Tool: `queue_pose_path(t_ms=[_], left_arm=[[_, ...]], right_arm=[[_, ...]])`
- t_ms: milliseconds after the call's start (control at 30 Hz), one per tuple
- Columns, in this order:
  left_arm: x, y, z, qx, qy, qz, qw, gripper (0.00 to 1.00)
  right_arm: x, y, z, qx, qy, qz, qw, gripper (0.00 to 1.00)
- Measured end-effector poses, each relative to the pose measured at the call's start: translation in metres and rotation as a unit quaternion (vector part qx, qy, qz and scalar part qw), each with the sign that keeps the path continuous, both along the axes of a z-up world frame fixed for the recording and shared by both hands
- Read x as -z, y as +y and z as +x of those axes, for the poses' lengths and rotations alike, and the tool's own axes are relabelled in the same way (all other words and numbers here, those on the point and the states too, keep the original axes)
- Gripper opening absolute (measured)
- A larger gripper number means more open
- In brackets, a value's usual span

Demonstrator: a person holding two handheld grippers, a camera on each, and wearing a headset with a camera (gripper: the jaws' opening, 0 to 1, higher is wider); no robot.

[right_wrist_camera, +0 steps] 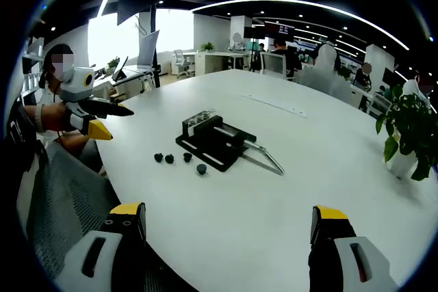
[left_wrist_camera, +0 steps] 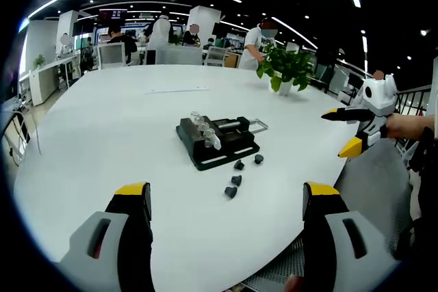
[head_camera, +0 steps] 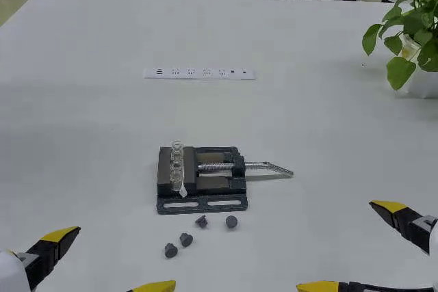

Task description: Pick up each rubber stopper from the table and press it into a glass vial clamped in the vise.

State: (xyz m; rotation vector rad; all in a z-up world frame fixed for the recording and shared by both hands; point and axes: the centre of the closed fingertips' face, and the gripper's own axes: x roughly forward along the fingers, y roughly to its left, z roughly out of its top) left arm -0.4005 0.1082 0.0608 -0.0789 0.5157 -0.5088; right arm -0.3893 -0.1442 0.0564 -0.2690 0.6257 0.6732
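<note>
Tongs gaped wide and empty on left gripper [head_camera: 113, 259] and right gripper [head_camera: 347, 245] at the near edge of the tabletop [head_camera: 102, 135]. Beyond lay four rubber stoppers [head_camera: 185, 239], likely light, soft, grippy; best pinched across the head. Farther, the vise [head_camera: 212, 181] clamped fragile glass vials [head_camera: 177, 166] upright.

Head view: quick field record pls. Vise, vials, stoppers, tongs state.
vise: black, mid-table, handle pointing right
glass vials: row clamped upright at the vise's left end; count unclear
rubber stoppers: four, loose on the table in front of the vise
left tongs: open, empty, near edge
right tongs: open, empty, near edge
background: power strip beyond the vise; potted plant far right
</note>
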Motion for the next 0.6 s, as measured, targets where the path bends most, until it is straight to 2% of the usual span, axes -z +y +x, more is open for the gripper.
queue_pose_path(t_ms=[467,600], left_arm=[[0.0012,0.0036,0.0030,0.004,-0.001,0.011,0.9999,0.90],[0.0011,0.0018,0.0022,0.012,0.000,0.013,0.9998,0.90]], right_arm=[[0.0040,0.0000,0.0003,-0.011,0.006,-0.011,0.9999,0.99],[0.0051,0.0011,0.0017,-0.025,0.010,-0.020,0.9994,0.99]])
